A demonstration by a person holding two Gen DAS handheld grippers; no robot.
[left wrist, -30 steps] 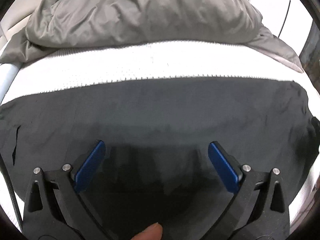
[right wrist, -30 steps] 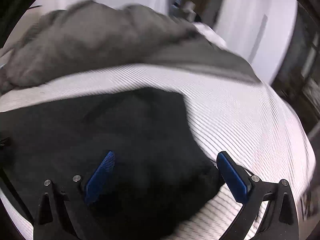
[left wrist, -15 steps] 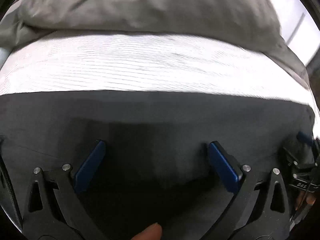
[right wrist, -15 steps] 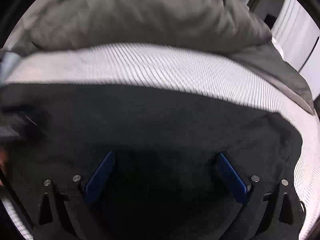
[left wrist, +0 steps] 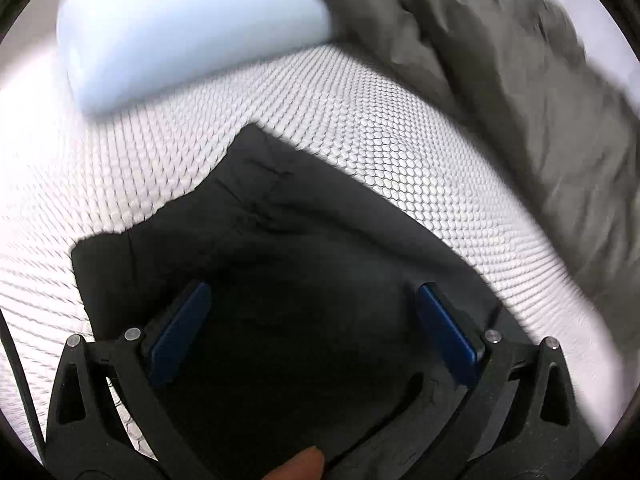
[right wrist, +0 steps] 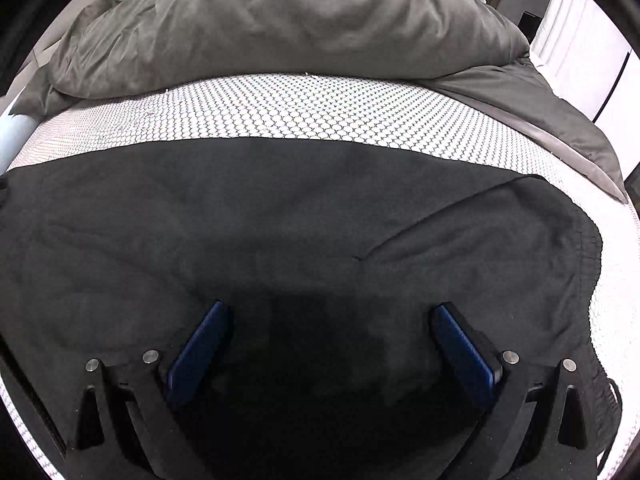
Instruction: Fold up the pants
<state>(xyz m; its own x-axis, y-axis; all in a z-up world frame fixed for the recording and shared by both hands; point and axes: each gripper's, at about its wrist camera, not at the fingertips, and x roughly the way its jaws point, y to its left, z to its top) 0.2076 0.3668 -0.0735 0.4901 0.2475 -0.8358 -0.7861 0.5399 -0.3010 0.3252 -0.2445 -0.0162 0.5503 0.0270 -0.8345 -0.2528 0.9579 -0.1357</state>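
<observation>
Pants [right wrist: 280,220] lying flat on mattress [right wrist: 320,112]; left gripper [left wrist: 312,320] swinging toward hem corner at 11 o'clock, right gripper [right wrist: 332,340] steadying; both wide open, empty, lining up next fold.

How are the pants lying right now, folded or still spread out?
Mostly spread. The black pants lie flat across the white mattress; only a flap near the waistband is turned over. Both grippers are open.

pants [right wrist: 280,220] near part hidden behind gripper frame, left end cut by edge | duvet [left wrist: 520,80] and pillow [left wrist: 180,20] motion-blurred in left view | fingertip [left wrist: 296,466] cut off at bottom
</observation>
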